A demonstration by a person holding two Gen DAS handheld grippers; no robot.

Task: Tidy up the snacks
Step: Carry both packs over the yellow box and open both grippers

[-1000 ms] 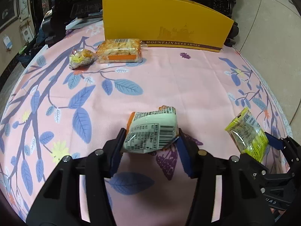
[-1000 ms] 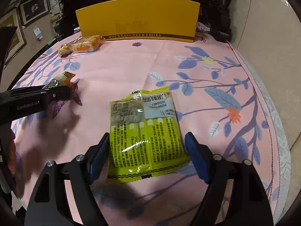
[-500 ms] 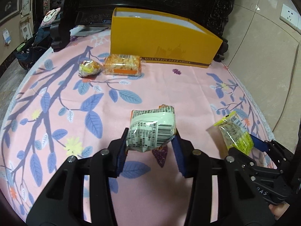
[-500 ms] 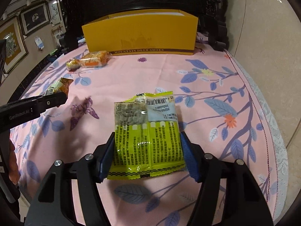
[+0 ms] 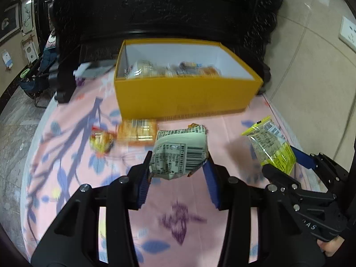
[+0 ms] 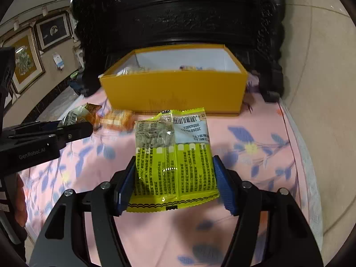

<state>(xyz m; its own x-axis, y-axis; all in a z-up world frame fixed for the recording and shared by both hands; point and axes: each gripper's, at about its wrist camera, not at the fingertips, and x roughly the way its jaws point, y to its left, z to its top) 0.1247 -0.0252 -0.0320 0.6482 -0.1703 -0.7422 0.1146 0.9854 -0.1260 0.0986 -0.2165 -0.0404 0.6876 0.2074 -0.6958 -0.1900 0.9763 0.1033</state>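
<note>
Left view alone: box [image 5: 184, 98] contents, snacks [image 5: 169, 70].

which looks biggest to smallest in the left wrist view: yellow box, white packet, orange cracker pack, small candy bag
1. yellow box
2. white packet, though nearness to the camera inflates it
3. orange cracker pack
4. small candy bag

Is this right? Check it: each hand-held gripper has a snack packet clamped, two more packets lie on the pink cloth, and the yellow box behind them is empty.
One thing is wrong: the yellow box is not empty. The left wrist view shows several snacks already inside. The rest holds: the left hand-held gripper clamps a pale packet, the right hand-held gripper a yellow-green packet, and two packets lie on the pink cloth.
</note>
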